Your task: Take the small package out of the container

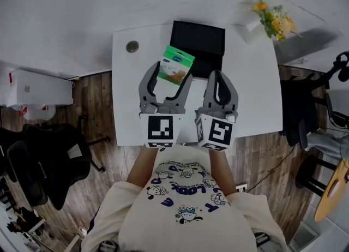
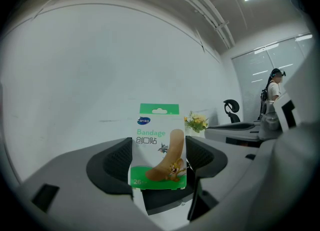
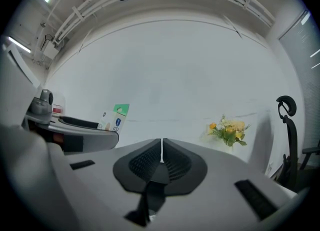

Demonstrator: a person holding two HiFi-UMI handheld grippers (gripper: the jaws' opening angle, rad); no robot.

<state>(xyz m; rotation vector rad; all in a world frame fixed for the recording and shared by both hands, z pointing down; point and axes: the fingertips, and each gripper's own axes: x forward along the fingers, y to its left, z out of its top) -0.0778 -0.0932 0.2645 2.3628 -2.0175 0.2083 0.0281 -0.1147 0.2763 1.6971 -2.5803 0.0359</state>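
A small green-and-white bandage package [image 1: 176,65] is held up above the white table [image 1: 128,98], clamped at its lower part in my left gripper [image 1: 172,79]. In the left gripper view the package [image 2: 158,145] stands upright between the two dark pads, with my left gripper [image 2: 159,162] shut on it. The black container [image 1: 199,46] sits open at the table's far side, just behind the package. To the right, my right gripper [image 1: 220,77] hovers over the container's near edge; in its own view my right gripper [image 3: 161,161] is shut and holds nothing. The package [image 3: 114,117] shows at that view's left.
A bunch of yellow flowers [image 1: 274,21] stands at the table's far right corner. A round grey cable port [image 1: 132,46] sits at the far left corner. Black office chairs [image 1: 49,158] stand on the wooden floor to the left, more furniture [image 1: 305,114] to the right.
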